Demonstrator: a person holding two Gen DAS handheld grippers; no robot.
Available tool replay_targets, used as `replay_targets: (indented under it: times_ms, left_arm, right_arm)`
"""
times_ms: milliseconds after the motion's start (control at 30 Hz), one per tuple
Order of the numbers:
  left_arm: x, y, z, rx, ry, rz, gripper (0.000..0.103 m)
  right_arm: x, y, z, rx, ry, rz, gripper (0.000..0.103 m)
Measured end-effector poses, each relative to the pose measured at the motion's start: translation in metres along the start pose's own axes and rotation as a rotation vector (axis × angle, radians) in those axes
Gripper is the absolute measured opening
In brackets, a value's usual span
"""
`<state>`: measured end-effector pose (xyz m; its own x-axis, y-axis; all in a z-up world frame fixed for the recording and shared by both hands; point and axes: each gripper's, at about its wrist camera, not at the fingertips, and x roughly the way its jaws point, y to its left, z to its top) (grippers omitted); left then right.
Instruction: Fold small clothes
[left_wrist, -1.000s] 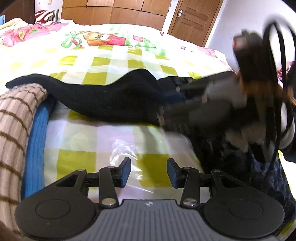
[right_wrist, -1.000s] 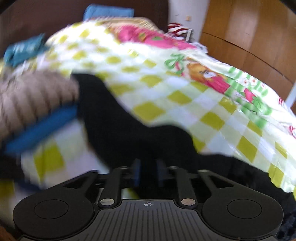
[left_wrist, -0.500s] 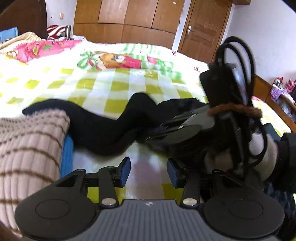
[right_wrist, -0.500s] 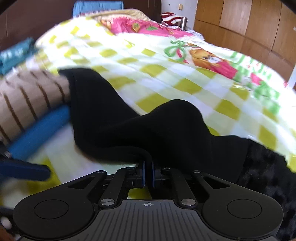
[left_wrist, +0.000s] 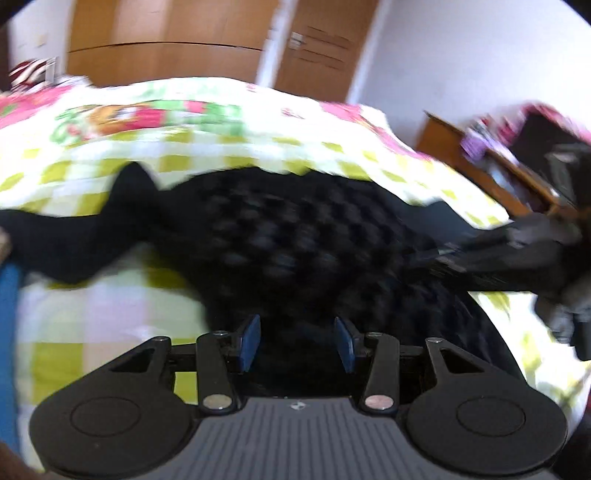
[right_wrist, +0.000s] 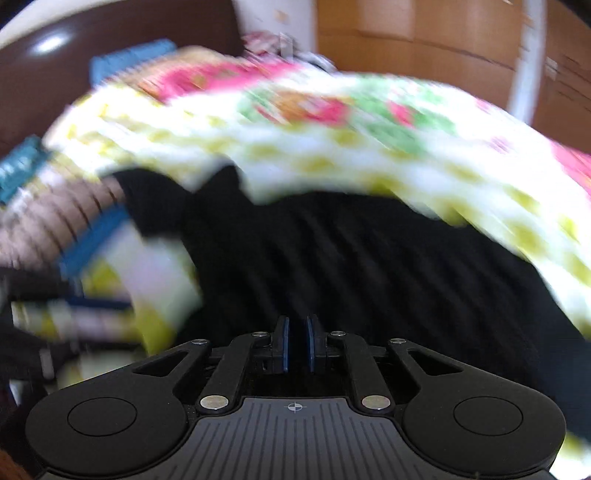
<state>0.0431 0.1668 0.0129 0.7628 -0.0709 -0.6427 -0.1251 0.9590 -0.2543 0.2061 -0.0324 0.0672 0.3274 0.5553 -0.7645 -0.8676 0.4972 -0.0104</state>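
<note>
Since half a second ago both cameras have swung, and the black knit garment now fills the middle of my left wrist view instead of lying as a thin band across it. It spreads over the yellow-checked bedspread, one narrow end trailing off to the left edge of the frame. My left gripper has its blue-padded fingers spread apart, with the dark fabric directly beyond them; whether the pads touch it I cannot tell through the blur. At the right edge of that frame my right gripper reaches in low against the garment's side.

In the right wrist view the right gripper has its pads nearly together with a slim gap between them; the cloth sits right at their tips, but whether any of it is pinched there I cannot tell. The garment takes up the centre and lower right. At the left edge lie a brown-striped knit and a blue fabric strip beside it.
</note>
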Motion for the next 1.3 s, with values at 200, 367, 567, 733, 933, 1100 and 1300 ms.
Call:
replay_targets:
  times_ms: [200,367,567,733,933,1100,1300]
  left_arm:
    - [0.031,-0.044,-0.041,0.17,0.283,0.02,0.059]
    - [0.016,-0.081,-0.043,0.362,0.333,0.064,0.066]
    - [0.019,-0.093,-0.026,0.285,0.287,0.036,0.067]
    - [0.025,-0.097,-0.056,0.299,0.418,0.007,0.069]
    - [0.012,-0.106,-0.032,0.283,0.374,-0.084,0.069]
    - [0.046,-0.12,0.009,0.23,0.184,-0.114,0.069]
    - [0.125,-0.144,0.047,0.217,0.076,-0.123,0.069]
  right_arm:
    - [-0.056,-0.043,-0.123,0.122,0.278,-0.158,0.011]
    - [-0.084,-0.042,-0.165,-0.029,0.358,-0.233,0.011]
    - [-0.109,-0.043,-0.146,0.049,0.112,-0.127,0.014]
    - [-0.082,-0.016,-0.175,-0.067,0.337,0.021,0.012]
    - [-0.108,-0.046,-0.158,-0.01,0.312,-0.04,0.014]
    - [-0.092,-0.131,-0.125,0.4,0.025,-0.114,0.029]
    - [-0.034,-0.236,-0.135,0.872,-0.231,-0.162,0.03]
